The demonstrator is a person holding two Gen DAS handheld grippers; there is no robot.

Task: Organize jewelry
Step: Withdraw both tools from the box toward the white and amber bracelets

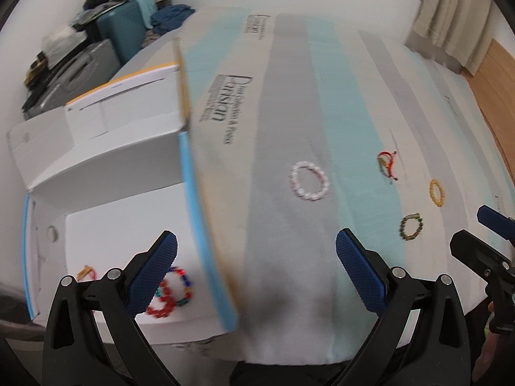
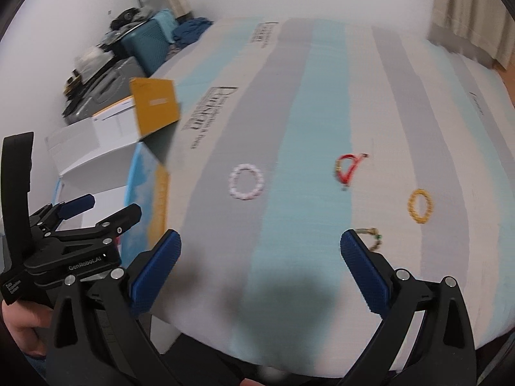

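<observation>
At the far left, a white cardboard box [image 1: 106,225] sat open beside the left edge of the striped cloth [image 1: 289,257], and on its floor lay a red beaded bracelet [image 1: 162,302], a multicoloured beaded bracelet [image 1: 183,286] overlapping it, and a small yellow-and-red piece [image 1: 86,271] nearer the box's left wall. The left gripper [image 1: 256,271] hovered across the box's blue-trimmed right wall with its jaws wide apart and nothing between them, one blue pad [image 1: 154,273] over the box floor and the other over the cloth. On the cloth, toward the middle, lay a pale pink beaded bracelet [image 1: 309,180]; further right came a red cord bracelet [image 1: 387,163], then a dark olive beaded bracelet [image 1: 411,226] closer to the near edge, and an amber beaded bracelet [image 1: 437,193] nearest the right edge, all four apart from one another. The right gripper [image 2: 260,273] hung above the near edge of the cloth, its jaws likewise spread and empty, its right pad [image 2: 363,273] partly covering the olive bracelet in the right wrist view. Behind the box a stack of suitcases [image 1: 106,41] stood against the wall, blurred.
</observation>
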